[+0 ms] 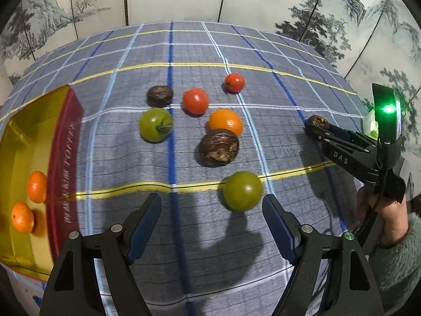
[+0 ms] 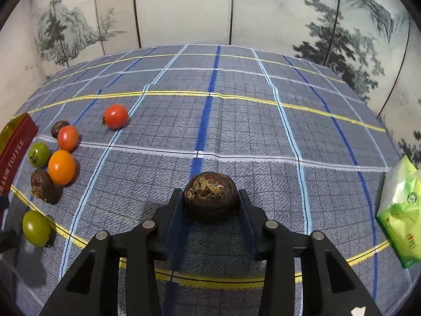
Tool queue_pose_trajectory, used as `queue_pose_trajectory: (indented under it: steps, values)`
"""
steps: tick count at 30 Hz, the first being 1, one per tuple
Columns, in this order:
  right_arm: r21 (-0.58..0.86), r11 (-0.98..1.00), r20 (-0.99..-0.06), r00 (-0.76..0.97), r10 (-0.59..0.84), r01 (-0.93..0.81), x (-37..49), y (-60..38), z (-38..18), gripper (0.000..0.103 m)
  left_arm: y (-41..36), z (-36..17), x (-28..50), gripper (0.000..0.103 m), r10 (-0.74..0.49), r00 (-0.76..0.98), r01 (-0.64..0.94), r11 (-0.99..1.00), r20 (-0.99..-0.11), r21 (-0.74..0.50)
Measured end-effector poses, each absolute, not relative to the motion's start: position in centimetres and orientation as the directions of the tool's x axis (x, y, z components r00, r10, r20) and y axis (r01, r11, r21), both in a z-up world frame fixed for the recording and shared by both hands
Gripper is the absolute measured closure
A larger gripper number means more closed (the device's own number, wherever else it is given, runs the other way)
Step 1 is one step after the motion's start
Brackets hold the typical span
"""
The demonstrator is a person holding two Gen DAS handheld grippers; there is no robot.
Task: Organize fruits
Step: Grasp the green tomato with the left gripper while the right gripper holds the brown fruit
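My left gripper (image 1: pixel 211 206) is open and empty, just above the cloth. A green tomato (image 1: pixel 242 191) lies beside its right finger. Beyond lie a brown chestnut-like fruit (image 1: pixel 218 147), an orange fruit (image 1: pixel 226 121), a green tomato (image 1: pixel 155 124), two red tomatoes (image 1: pixel 195 100) (image 1: pixel 234 82) and a smaller brown fruit (image 1: pixel 159 95). A red and gold box (image 1: pixel 63 163) at the left holds two oranges (image 1: pixel 36 186) (image 1: pixel 22 217). My right gripper (image 2: pixel 210 197) is shut on a brown fruit (image 2: pixel 210 196), held at the right of the table; it also shows in the left wrist view (image 1: pixel 317 125).
A checked blue-grey cloth (image 2: pixel 236 131) covers the table. A green packet (image 2: pixel 401 210) lies at the right edge. A painted folding screen (image 2: pixel 184 8) stands behind the table. The loose fruits cluster at the left in the right wrist view (image 2: pixel 61 167).
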State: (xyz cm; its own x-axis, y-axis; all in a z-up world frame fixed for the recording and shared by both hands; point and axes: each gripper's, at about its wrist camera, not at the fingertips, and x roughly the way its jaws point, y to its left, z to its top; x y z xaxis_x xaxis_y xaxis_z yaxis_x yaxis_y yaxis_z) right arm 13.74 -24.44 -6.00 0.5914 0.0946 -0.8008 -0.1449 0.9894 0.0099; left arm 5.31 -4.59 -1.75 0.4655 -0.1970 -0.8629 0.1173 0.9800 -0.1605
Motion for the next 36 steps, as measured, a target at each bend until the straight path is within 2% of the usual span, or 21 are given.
queue_pose_trajectory:
  steps: [7,15,23,36]
  values:
    - [0.012,0.990,-0.801,0.591,0.095,-0.143,13.8,-24.3,-6.0,0.065,-6.6,-2.7,6.0,0.026,-0.199,0.446,0.148,0.978,-0.873,-0.147]
    - [0.013,0.990,-0.801,0.591,0.096,-0.143,13.7,-24.3,-6.0,0.064,-7.4,-3.7,6.7,0.041,-0.169,0.436,0.157,0.981,-0.884,-0.110]
    - [0.013,0.990,-0.801,0.591,0.096,-0.143,13.7,-24.4,-6.0,0.064,-7.8,-3.7,6.4,0.065,-0.197,0.437,0.200,0.972,-0.877,-0.119]
    - [0.013,0.990,-0.801,0.591,0.096,-0.144,13.7,-24.4,-6.0,0.064,-5.7,-2.9,5.9,0.066,-0.169,0.443,0.157,0.982,-0.880,-0.109]
